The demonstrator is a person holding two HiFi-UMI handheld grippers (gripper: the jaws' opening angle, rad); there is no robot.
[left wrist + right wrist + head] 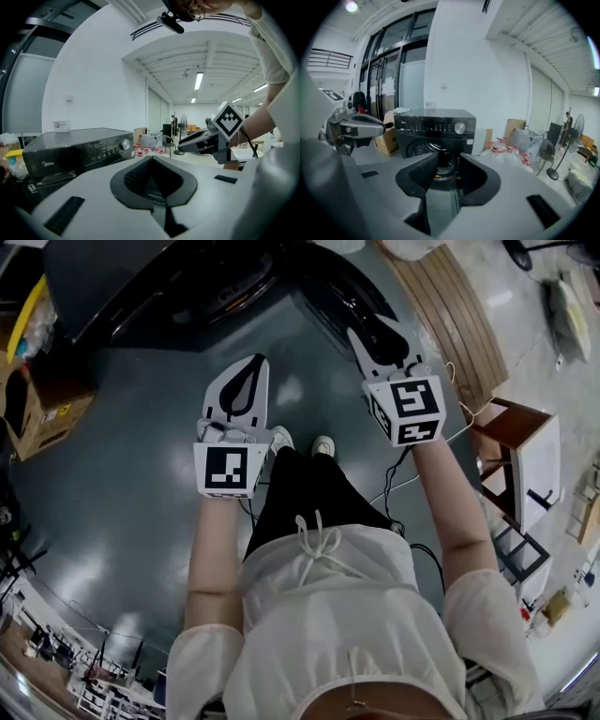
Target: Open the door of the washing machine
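Apparently the job is sitting at or near its end. The washing machine (436,126), a black front-loader, is standing on the grey floor (112,484) against a white wall (478,70), well ahead of the person (328,615), who is standing back from it and looking down. Its door (333,296) is looking swung out. In the head view a dark curved panel is jutting from the front of the machine on the right gripper's side. In the right gripper view the perforated drum (423,149) is showing bare through the round opening. So I am judging the door to be off its latch and open, though I cannot tell how wide it is standing. Neither tool is touching the machine. The left gripper (151,159) is hanging in the air in front of the person, its fingers (133,176) pressing together with nothing between them. The right gripper (448,155) is hovering beside it and pointing at the machine. Its fingers (417,173) are standing narrowly apart, with only the distant drum opening showing through the gap, so it is carrying nothing. Little is remaining, as far as these views are showing: perhaps swinging the door wider if it is only partly open, otherwise nothing.
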